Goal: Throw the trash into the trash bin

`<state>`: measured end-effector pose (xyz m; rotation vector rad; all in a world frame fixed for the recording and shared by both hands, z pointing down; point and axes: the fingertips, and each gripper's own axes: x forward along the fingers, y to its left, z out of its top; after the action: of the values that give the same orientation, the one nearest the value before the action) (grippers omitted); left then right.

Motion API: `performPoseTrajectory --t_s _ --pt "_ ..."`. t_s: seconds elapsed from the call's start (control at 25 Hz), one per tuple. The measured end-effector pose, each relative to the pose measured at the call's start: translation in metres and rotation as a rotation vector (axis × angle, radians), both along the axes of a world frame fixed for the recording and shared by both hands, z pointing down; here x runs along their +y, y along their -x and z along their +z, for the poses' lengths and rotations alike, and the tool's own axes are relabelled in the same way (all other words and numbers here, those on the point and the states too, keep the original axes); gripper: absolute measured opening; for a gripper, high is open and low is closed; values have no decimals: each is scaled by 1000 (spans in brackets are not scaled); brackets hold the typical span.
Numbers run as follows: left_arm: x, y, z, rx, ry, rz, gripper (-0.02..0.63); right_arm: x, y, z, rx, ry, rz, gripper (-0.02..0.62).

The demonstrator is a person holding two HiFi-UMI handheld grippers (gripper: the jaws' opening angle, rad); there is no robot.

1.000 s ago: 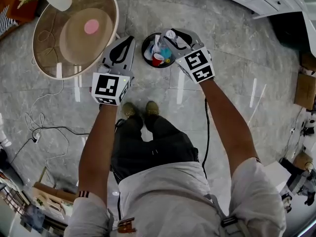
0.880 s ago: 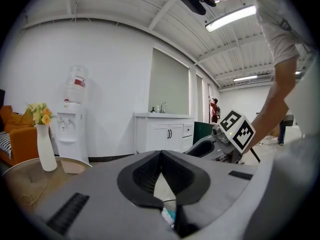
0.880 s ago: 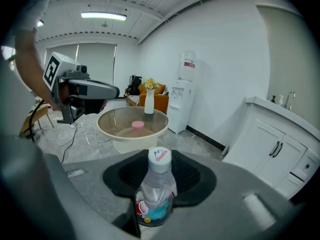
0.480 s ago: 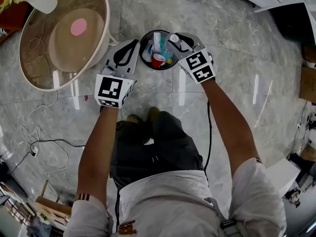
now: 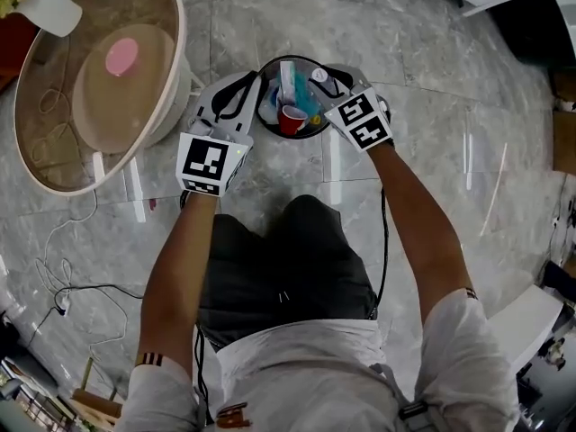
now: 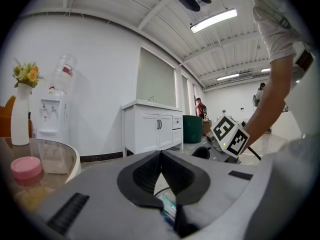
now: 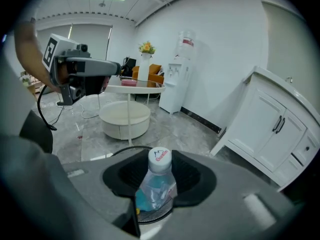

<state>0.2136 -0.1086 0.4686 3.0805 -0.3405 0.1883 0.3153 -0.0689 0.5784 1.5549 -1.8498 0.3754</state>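
While over trash bin [image 5: 306,134], bottle [image 7: 156,184] (clamped)

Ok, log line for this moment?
right tongs: shut on bottle, over bin | left tongs: shut, by bin | bin: red cup inside

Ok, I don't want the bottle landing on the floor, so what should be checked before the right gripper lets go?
1. Right gripper holds clear plastic bottle with white cap: ok, jaws closed on it.
2. Bottle above black round trash bin: ok, cap inside the rim in the head view.
3. Left gripper empty: ok, jaws together.
4. Left gripper out of drop path: ok, beside the bin's left rim.
5. Room in bin: cannot tell; red cup and other trash already inside.
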Motion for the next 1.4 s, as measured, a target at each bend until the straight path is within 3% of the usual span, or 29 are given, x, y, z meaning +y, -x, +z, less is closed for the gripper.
performPoseTrajectory --t_s 0.32,0.44,0.68,0.8,1.0,1.4 --pt "-10 -6 43 28 -49 10 -2 -9 -13 39 30 -32 21 154" --pt "-13 -3 56 32 -67 10 -2 -17 -15 40 24 -64 24 207" --pt "-22 2 61 60 -113 -1 -2 -33 3 11 30 -208 -13 214" --pt "-21 9 55 75 -108 -16 -2 -39 20 -11 15 -271 -49 178" --pt "-23 40 28 113 -102 -66 -2 -49 57 -48 -12 -347 -103 4" --pt "-45 126 -6 102 -137 -229 -2 -96 184 -106 -139 -420 -313 2"
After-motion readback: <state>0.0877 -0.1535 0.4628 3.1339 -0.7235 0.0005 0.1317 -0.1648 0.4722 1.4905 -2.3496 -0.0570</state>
